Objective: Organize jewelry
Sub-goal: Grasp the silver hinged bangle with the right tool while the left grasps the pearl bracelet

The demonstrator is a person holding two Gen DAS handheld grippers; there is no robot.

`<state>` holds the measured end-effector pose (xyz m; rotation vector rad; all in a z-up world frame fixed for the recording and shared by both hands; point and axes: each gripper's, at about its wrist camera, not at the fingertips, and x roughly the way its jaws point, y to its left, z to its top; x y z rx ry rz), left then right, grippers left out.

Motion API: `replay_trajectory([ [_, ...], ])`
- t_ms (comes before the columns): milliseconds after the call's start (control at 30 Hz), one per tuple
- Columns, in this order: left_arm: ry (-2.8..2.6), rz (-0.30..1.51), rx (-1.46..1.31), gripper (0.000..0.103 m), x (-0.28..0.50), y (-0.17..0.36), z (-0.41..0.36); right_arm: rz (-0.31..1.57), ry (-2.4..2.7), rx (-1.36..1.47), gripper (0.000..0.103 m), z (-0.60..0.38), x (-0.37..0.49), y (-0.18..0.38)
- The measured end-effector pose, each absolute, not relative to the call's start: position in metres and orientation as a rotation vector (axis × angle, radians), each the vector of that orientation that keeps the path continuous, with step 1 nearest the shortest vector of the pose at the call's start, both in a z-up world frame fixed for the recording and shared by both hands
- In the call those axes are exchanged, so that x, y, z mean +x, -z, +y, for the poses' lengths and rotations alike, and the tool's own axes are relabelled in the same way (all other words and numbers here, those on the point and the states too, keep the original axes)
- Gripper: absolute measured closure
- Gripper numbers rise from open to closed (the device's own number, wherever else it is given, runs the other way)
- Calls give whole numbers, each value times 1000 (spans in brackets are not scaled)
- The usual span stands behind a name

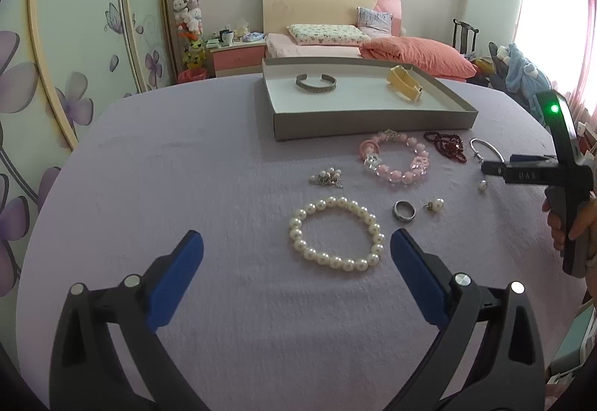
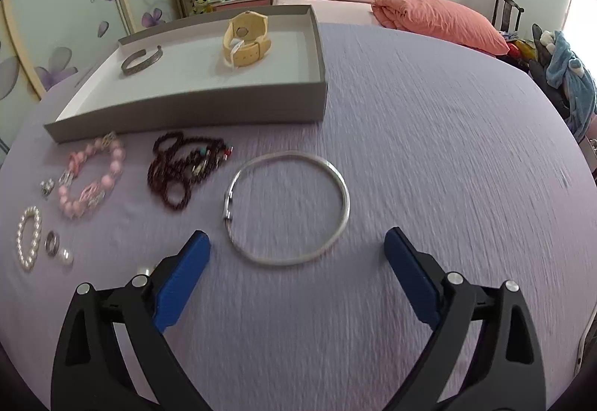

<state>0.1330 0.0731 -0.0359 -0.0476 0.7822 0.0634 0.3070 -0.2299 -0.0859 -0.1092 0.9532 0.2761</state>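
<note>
Two hand-held grippers are working over the jewelry. The left hand-held gripper (image 1: 296, 246) is hovering with its blue fingers spread wide and holding nothing, the pearl bracelet (image 1: 336, 234) lying on the cloth between and just beyond the tips. The right hand-held gripper (image 2: 296, 245) is likewise standing wide apart and empty, above the near edge of the silver bangle (image 2: 289, 207).

One shallow grey tray (image 2: 194, 108) is sitting at the far side, carrying two pieces: a metal cuff (image 2: 141, 60) and a yellow watch (image 2: 246, 37). Outside the tray, close to its front wall, one pink bead bracelet (image 1: 395, 161) and one tangle of dark red beads (image 2: 186, 170) are lying side by side, with the bangle to their right. Nearer the pearl bracelet are lying one ring (image 1: 403, 211), one small cluster of pearls and metal (image 1: 325, 176), and two single pearl pieces (image 1: 434, 205), one of them well apart beside the right tool.

In the left wrist view the bangle is half hidden behind the right tool's body, and a hand (image 1: 563, 220) gripping that tool is cut off at the frame edge. The cluster is too small to make out. The bangle is looking blurred.

The worktop (image 2: 429, 149) is wearing a crinkled lilac cloth. Behind it a bed (image 1: 335, 45) with pink bedding, a wardrobe painted with purple flowers and a bright curtained window are showing.
</note>
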Motion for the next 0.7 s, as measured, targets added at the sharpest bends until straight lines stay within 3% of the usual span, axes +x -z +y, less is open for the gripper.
replay_trajectory([
  [400, -85, 795, -63, 5, 135, 38, 81, 930, -292, -113, 9, -227, 312, 85],
  [433, -86, 797, -63, 5, 136, 38, 81, 927, -295, -112, 12, -227, 312, 85],
  [500, -86, 800, -64, 5, 136, 39, 81, 915, -306, -115, 30, -226, 310, 81],
  [700, -95, 812, -64, 5, 137, 42, 81, 929, -309, -110, 32, -227, 309, 80],
])
